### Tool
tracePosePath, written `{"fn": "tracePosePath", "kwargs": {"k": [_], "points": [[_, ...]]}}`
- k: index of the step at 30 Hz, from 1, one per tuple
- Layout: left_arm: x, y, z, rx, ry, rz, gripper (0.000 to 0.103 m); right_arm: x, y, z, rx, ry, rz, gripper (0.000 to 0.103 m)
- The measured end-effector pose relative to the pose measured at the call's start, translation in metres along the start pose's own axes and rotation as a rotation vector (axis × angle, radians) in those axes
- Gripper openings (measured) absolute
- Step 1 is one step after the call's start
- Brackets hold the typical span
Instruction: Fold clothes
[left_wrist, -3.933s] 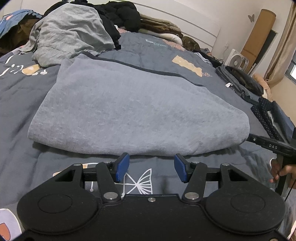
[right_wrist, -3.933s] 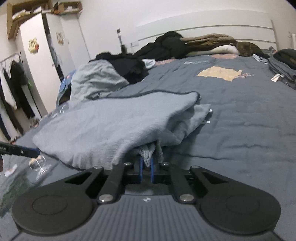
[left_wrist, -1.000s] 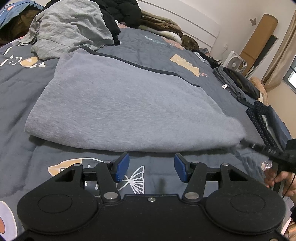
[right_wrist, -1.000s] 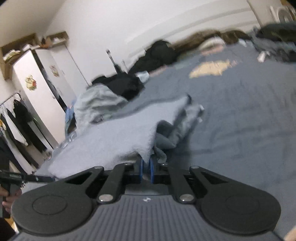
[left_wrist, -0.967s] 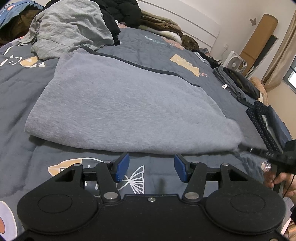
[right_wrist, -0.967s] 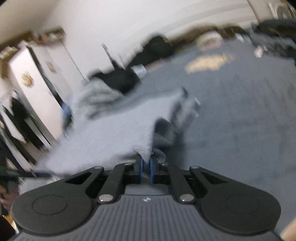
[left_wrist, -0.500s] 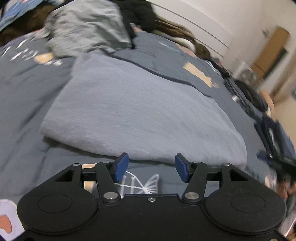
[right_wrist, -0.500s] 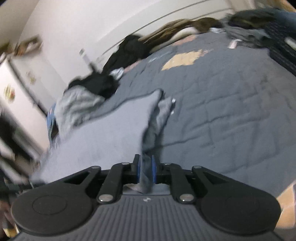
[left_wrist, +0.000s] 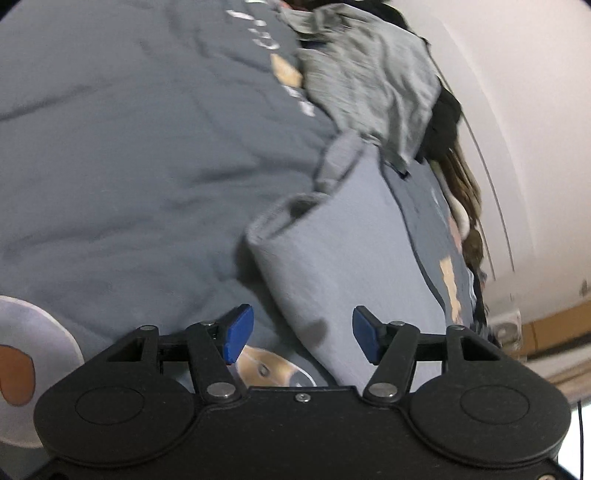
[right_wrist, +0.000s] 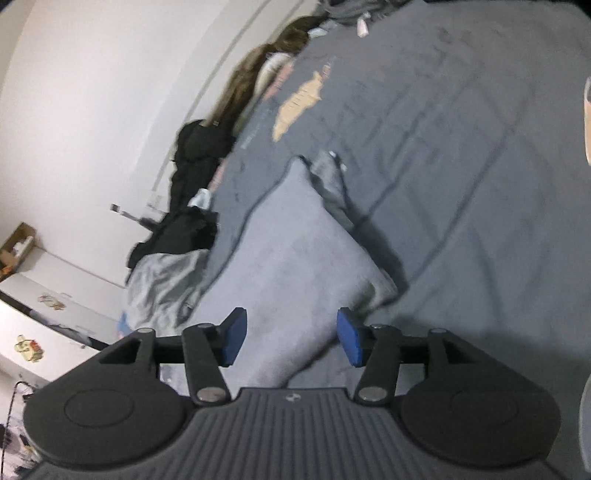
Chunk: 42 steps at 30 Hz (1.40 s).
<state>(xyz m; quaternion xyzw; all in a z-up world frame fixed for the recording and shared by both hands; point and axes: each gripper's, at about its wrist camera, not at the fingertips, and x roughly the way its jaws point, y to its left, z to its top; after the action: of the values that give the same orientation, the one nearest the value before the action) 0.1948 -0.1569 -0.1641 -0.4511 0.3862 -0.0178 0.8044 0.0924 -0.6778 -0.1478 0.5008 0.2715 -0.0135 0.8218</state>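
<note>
1. The left gripper (left_wrist: 298, 334) is standing spread, its blue pads pressing on nothing, with the near edge of the folded grey garment (left_wrist: 354, 266) lying between and just beyond them on the dark grey bedspread (left_wrist: 122, 166). Its jaws have just been opening a little. The risk: closing here may be catching the bedspread along with the cloth and dragging the fold askew.
2. The garment's far left corner is lying bunched and curling; any further fold over it is likely building in a lump.
3. The crumpled light grey clothing (left_wrist: 365, 74) is lying just beyond that corner and may be getting snagged if the garment slides that way.
4. The right gripper (right_wrist: 291, 338) is also standing spread, its jaws having just been opening, with the garment's near corner between the pads but not pinched. Loose layers on its right side may be springing open now.
</note>
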Motion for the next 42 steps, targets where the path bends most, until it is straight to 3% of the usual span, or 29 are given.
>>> {"fn": "tracePosePath", "kwargs": {"k": [4, 8, 14, 15, 17, 18, 19, 20, 28, 34, 42], "points": [[0.013, 0.000, 0.006, -0.002, -0.049, -0.014, 0.059, 0.018, -0.001, -0.009, 0.001, 0.023, -0.031, 0.054], [0.025, -0.001, 0.016, 0.000, -0.056, -0.052, 0.059, 0.031, -0.001, -0.016, 0.011, 0.053, -0.019, 0.054], [0.038, -0.014, 0.016, 0.068, -0.058, -0.040, 0.057, 0.036, -0.004, -0.016, 0.084, 0.034, 0.011, 0.055], [0.040, -0.017, 0.016, 0.083, -0.059, -0.036, 0.054, 0.036, -0.004, -0.016, 0.091, 0.031, 0.012, 0.056], [0.042, -0.021, 0.016, 0.113, -0.066, -0.024, 0.032, 0.036, -0.004, -0.017, 0.099, 0.028, 0.012, 0.057], [0.042, -0.020, 0.016, 0.113, -0.068, -0.023, 0.016, 0.036, -0.004, -0.017, 0.102, 0.028, 0.012, 0.057], [0.041, -0.018, 0.016, 0.111, -0.070, -0.023, 0.008, 0.037, -0.004, -0.018, 0.105, 0.028, 0.008, 0.058], [0.040, -0.017, 0.017, 0.100, -0.070, -0.028, 0.007, 0.037, -0.004, -0.018, 0.108, 0.026, -0.002, 0.058], [0.000, -0.031, 0.039, 0.079, -0.105, -0.072, 0.005, 0.029, -0.010, -0.018, 0.151, -0.006, -0.033, 0.059], [0.013, -0.017, 0.031, 0.054, -0.057, -0.014, 0.005, 0.027, -0.011, -0.029, 0.127, -0.022, -0.070, 0.061], [0.012, -0.017, 0.034, 0.046, -0.061, -0.019, 0.005, 0.045, -0.016, -0.030, 0.156, -0.132, -0.043, 0.070]]}}
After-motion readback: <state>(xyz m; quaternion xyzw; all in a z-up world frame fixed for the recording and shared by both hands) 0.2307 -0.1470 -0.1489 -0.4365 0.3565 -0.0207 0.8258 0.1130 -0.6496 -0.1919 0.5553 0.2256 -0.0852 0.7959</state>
